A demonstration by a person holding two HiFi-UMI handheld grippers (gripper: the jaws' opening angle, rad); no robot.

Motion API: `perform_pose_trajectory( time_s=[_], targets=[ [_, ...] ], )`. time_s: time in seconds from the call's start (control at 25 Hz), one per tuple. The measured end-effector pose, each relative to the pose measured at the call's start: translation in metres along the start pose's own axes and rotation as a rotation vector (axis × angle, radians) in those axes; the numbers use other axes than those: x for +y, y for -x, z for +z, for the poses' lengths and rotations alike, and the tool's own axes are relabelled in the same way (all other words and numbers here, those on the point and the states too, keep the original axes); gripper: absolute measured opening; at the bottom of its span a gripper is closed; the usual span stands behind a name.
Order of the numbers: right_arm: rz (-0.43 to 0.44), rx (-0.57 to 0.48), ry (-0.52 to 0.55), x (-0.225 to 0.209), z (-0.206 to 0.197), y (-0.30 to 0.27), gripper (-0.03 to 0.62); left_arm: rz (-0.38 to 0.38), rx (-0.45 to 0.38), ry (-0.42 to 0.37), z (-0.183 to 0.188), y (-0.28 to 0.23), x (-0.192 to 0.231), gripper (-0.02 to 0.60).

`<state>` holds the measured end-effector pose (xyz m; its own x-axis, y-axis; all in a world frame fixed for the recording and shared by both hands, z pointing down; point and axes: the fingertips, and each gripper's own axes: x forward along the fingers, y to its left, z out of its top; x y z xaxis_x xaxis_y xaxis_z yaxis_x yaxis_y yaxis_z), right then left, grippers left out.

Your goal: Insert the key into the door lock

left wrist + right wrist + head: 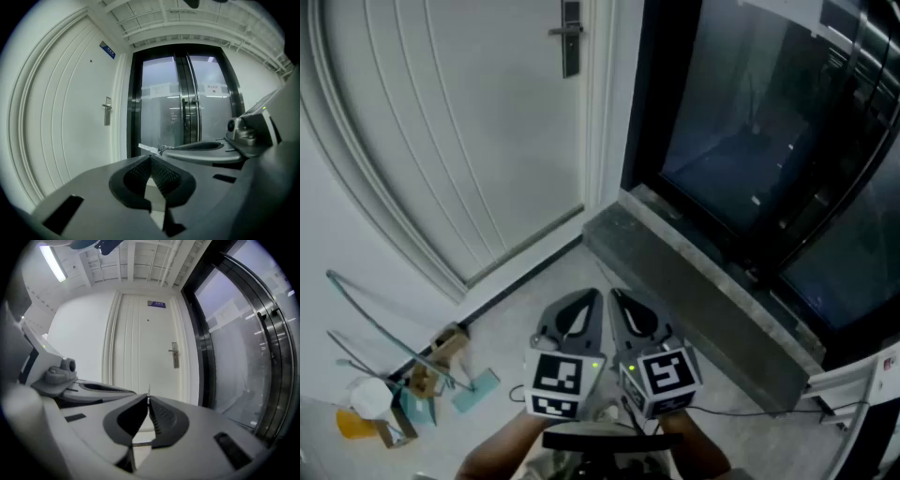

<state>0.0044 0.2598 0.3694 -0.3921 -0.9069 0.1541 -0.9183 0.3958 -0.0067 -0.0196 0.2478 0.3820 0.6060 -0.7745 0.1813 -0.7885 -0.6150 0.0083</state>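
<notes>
The white door (450,141) is closed, with its metal handle and lock plate (570,37) at the top of the head view. The lock plate also shows in the left gripper view (107,110) and in the right gripper view (174,355), well ahead of both grippers. My right gripper (617,296) is shut on a small key; its thin blade (148,391) pokes up past the tips. From the side the key (149,149) juts out toward the door. My left gripper (592,296) is shut beside it, holding nothing.
Dark glass doors (769,122) stand to the right of the white door, behind a raised stone sill (703,281). Loose clutter lies on the floor at lower left: a wire frame (384,328), cardboard scraps (441,356) and a yellow item (354,424).
</notes>
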Motion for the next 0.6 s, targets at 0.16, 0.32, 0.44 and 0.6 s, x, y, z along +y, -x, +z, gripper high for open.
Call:
perform_pose_trajectory(
  time_s=[0.16,0.32,0.44,0.6],
  targets=[
    [-0.005,0.005,0.003,-0.003,-0.003,0.005,0.025,-0.005,0.005,-0.005,0.0,-0.002,-0.007,0.003],
    [-0.005,0.004,0.001,-0.006,-0.003,0.008,0.025,-0.002,0.004,-0.006,0.0,-0.004,-0.012,0.003],
    [-0.007,0.002,-0.003,-0.009,-0.004,0.01,0.025,-0.001,0.013,-0.006,-0.001,-0.004,-0.014,0.003],
    [-0.004,-0.003,-0.006,-0.015,-0.004,0.013,0.025,0.007,0.014,-0.012,-0.001,-0.006,-0.019,0.003]
  ],
)
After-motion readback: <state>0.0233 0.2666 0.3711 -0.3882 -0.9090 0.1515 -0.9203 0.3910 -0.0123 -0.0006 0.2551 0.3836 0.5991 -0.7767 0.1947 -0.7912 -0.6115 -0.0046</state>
